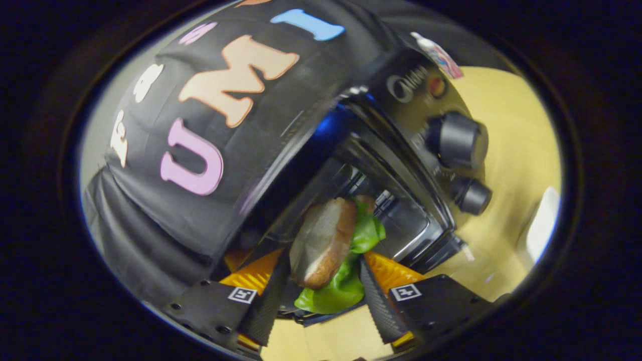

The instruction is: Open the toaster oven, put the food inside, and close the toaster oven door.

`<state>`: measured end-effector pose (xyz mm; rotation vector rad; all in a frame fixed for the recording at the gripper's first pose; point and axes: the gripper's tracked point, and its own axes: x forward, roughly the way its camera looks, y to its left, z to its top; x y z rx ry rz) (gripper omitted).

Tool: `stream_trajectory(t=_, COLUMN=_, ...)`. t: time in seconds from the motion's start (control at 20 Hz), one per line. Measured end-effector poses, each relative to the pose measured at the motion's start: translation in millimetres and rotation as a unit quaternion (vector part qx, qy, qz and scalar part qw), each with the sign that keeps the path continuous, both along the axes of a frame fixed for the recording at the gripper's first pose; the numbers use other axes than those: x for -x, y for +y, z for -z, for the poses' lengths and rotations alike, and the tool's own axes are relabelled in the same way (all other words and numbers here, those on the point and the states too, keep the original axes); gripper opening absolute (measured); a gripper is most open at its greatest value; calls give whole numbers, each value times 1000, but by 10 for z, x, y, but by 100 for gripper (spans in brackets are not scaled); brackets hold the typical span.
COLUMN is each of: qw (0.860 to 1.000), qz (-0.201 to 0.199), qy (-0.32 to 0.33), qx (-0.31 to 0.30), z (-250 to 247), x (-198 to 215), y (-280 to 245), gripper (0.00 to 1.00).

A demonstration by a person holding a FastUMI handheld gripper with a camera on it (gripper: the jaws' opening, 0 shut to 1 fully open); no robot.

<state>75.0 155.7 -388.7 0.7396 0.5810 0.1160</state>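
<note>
Pale wooden tabletop [506, 150] stretches under and beyond the toaster oven [401, 165], with black cloth draped as the wall behind it. In the gripper view the gripper [321, 291] is clamped on a sandwich [323, 240] with green lettuce, both fingers pressing it, held just at the oven's open front beside two dark knobs [459, 140].

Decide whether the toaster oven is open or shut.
Open: the sandwich, gripped by the hand-held gripper, sits before the toaster oven's exposed cavity.
</note>
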Motion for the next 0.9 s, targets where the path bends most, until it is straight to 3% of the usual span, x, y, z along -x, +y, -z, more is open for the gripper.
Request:
stream_trajectory(t=0.3, qw=995, qz=-21, qy=-28, qx=92, z=-227, x=134, y=-228, gripper=100)
stream_trajectory(t=0.65, qw=990, qz=-11, qy=-9, qx=140, z=-4, x=42, y=-188, gripper=100)
stream_trajectory(t=0.9, qw=970, qz=-15, qy=-44, qx=238, z=-101, x=-106, y=-133, gripper=100)
